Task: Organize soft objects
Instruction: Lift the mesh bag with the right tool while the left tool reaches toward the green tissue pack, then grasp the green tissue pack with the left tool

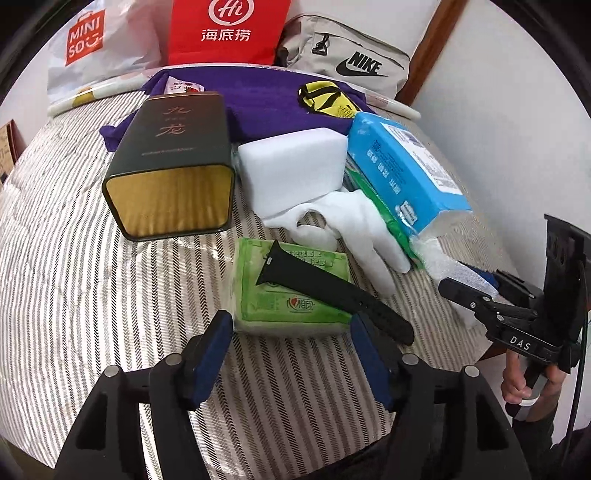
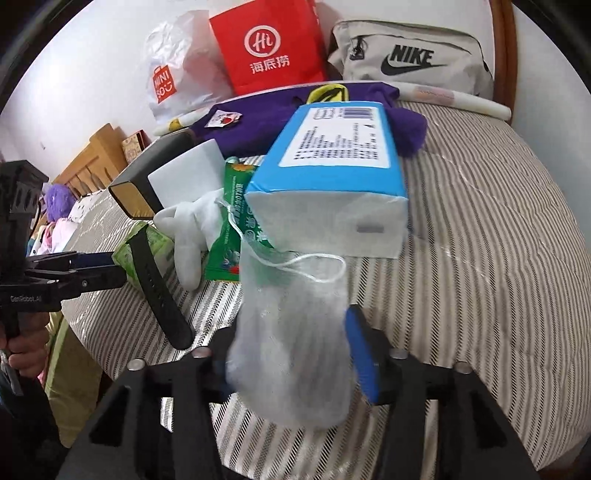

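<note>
I see strap (image 1: 332, 291) atop tissue pack (image 1: 291, 291) on bed (image 1: 92, 277); tin (image 1: 173, 162) left, glove (image 1: 354, 225) behind-right, bags at back.

The white plastic bag (image 1: 92, 55) reads "MINISO" on an orange patch. The red paper bag (image 1: 225, 29) shows a circled "Hi" above "海底捞". The grey pouch (image 1: 347, 62) carries "NIKE" with the swoosh. The dark tin (image 1: 173, 147) bears "九龙". The right tool (image 1: 491, 295) is marked "DAS", and the left tool (image 2: 107, 267) "GenRobot.AI".
</note>
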### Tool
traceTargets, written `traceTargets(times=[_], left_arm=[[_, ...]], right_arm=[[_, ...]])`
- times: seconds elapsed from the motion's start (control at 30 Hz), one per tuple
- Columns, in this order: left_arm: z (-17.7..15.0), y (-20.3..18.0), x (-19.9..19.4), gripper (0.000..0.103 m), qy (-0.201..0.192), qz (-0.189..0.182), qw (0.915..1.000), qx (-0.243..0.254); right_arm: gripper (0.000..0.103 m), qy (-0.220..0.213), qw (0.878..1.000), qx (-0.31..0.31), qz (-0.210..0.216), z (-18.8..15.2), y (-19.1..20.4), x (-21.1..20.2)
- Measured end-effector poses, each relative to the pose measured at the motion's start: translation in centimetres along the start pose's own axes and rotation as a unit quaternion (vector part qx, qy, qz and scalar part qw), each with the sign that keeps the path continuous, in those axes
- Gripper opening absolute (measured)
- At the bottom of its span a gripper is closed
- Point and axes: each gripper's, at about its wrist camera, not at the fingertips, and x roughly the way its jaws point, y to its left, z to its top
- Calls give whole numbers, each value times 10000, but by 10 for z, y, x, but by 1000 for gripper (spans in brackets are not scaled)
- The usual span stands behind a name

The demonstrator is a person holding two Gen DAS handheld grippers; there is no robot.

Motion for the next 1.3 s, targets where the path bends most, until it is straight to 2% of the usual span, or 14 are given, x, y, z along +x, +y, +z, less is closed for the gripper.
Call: traceTargets(times=[0.2,0.33,0.47,0.57,0.67,0.7,0.73,0.8,1.0,1.1,1.17,1.3], left_arm=[[-2,-8,-2,64,-114,432,9984,358],[-3,-21,0,72,-193,571,9958,683],[-2,-25,11,75,-142,611,9956,693],[0,-26,18,79,-190,687,9953,660],[0,-27,29,80,-155,935,9930,711],[-1,-28,30,82,-236,1012,9914,799],[-2,-29,30,83,-266,1027,9909,824],[-2,-24,27,71,-334,935,9922,750],[1,-1,-8,70,-593,853,9937,409],[4,11,-31,71,-664,412,9969,41],[7,16,-43,71,-802,281,9963,-161],[9,20,-57,71,-1042,523,9931,-146]], right_arm=[[73,-17,9995,-234,-190,2,10,10],[74,-82,9985,-380,-395,4,16,15],[73,-116,9980,-424,-458,4,16,16],[65,-144,9971,-460,-581,2,16,14],[50,-173,9962,-450,-728,0,14,12],[42,-182,9961,-421,-749,1,13,11],[28,-194,9962,-362,-770,1,10,9],[9,-180,9971,-265,-686,2,6,7],[6,-184,9994,-132,-268,3,4,-6],[6,-165,9999,-36,-30,6,6,-11],[6,-172,9998,-33,-37,7,9,-13],[6,-169,9998,-46,-30,8,13,-15]])
